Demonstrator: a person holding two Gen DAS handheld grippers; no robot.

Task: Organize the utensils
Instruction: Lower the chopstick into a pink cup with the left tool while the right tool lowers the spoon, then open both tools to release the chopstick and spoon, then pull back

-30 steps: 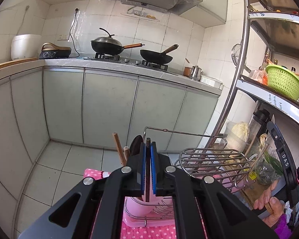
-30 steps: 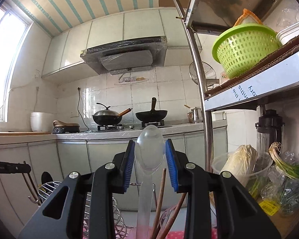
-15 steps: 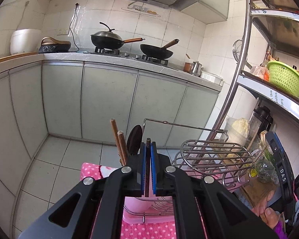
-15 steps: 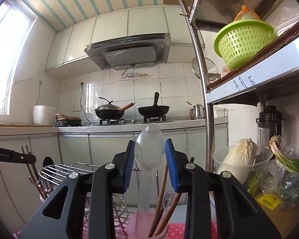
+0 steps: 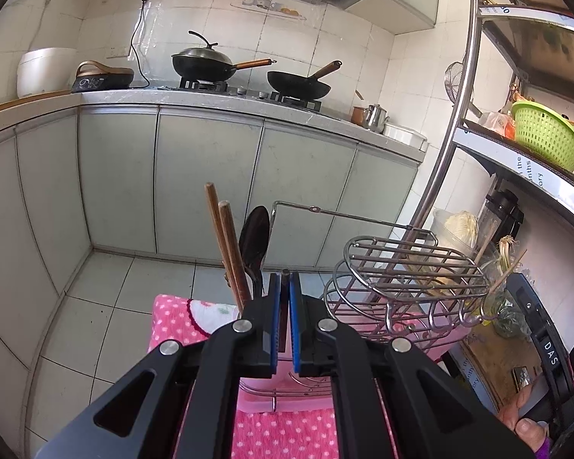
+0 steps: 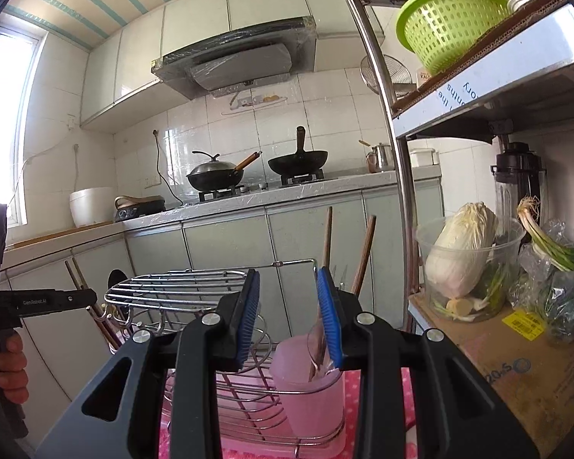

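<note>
1. Fingers of the right gripper (image 6: 287,287) stand spread with nothing between the pads. The clear spoon (image 6: 317,348) leans inside the pink cup (image 6: 310,394), just below and behind the right-hand finger. Its long axis runs near upright, tilted a little.
2. Two brown chopsticks (image 6: 363,256) rise from that same cup on its far right side, higher than the fingertips and just beyond them. Any move forward or to the right would likely brush them, so straight back and up looks the safest way out.
3. The left gripper (image 5: 285,287) has its fingers pressed together on a thin dark stick (image 5: 285,273), probably a chopstick. The stick stands upright along the pads, its tip just above them.
4. Just beyond and left of those fingers, another pair of chopsticks (image 5: 225,244) and a black spoon (image 5: 254,237) stand upright. I cannot tell what holds them. The pinched stick seems to belong with these, so the left hand is the nearer one for that job, and the way is down.
5. The wire rack (image 5: 401,267) lies between the two grippers, to the right of the left one and near both. Its raised frame is the main thing either hand could catch.
6. A pink dotted cloth (image 5: 172,321) covers the tabletop. To the far right, well apart, a tub of cabbage (image 6: 463,252) sits on the shelf.
</note>
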